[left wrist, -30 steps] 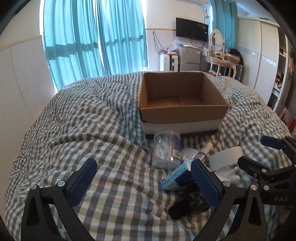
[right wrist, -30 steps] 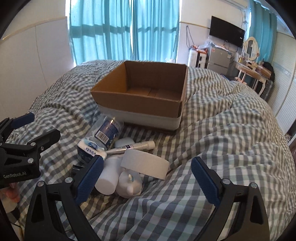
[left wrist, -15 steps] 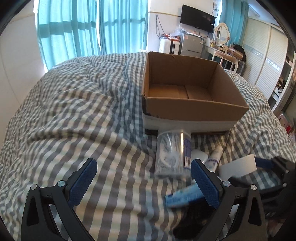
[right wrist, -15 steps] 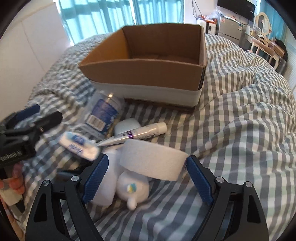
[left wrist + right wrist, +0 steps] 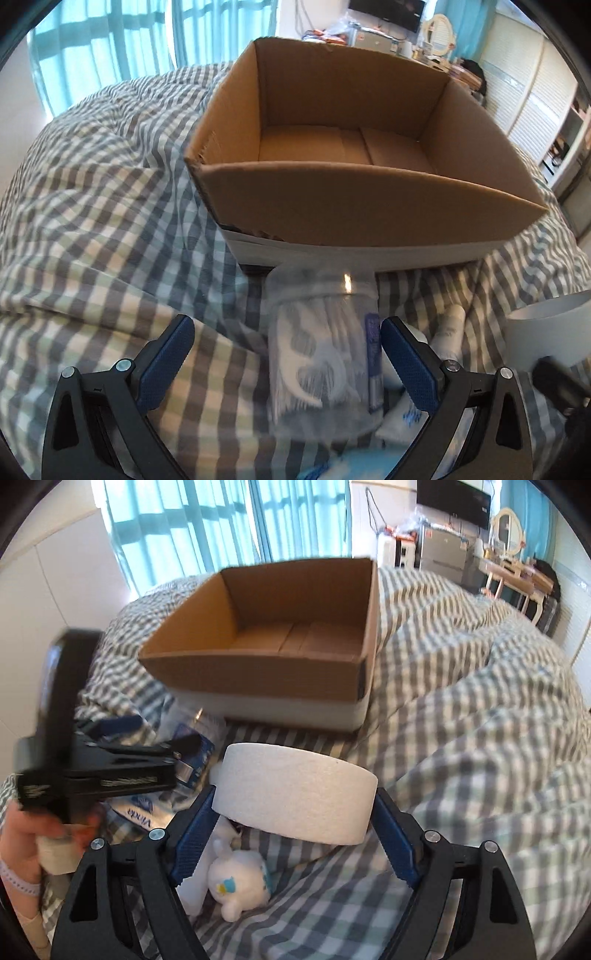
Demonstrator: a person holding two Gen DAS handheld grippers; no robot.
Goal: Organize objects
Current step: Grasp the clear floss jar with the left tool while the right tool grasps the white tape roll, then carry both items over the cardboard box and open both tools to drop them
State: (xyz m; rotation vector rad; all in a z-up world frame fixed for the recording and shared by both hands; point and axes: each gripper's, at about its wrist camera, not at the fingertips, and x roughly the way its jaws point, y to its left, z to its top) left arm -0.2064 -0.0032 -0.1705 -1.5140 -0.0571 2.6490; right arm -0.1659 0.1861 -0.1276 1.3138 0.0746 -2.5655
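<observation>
Left wrist view: left gripper [image 5: 288, 363] is seen wide open, w/ a clear jar of floss picks [image 5: 323, 354] lying between the pads, untouched; cardboard box [image 5: 354, 155] just beyond, on the checked duvet [image 5: 96, 206].

Right wrist view: right gripper [image 5: 295, 836] jaws, just closing, are seen meeting both ends of the white tape roll [image 5: 295, 794]. Shown only here: plush toy [image 5: 238, 884], tissue pack [image 5: 142, 812], person's hand [image 5: 22, 836].

On the bed: one open cardboard box [image 5: 280, 646], one clear jar of floss picks [image 5: 325, 354], one white paper roll [image 5: 295, 797], one white tube [image 5: 448, 332], one tissue pack [image 5: 142, 814], one small white plush toy [image 5: 236, 886].
</observation>
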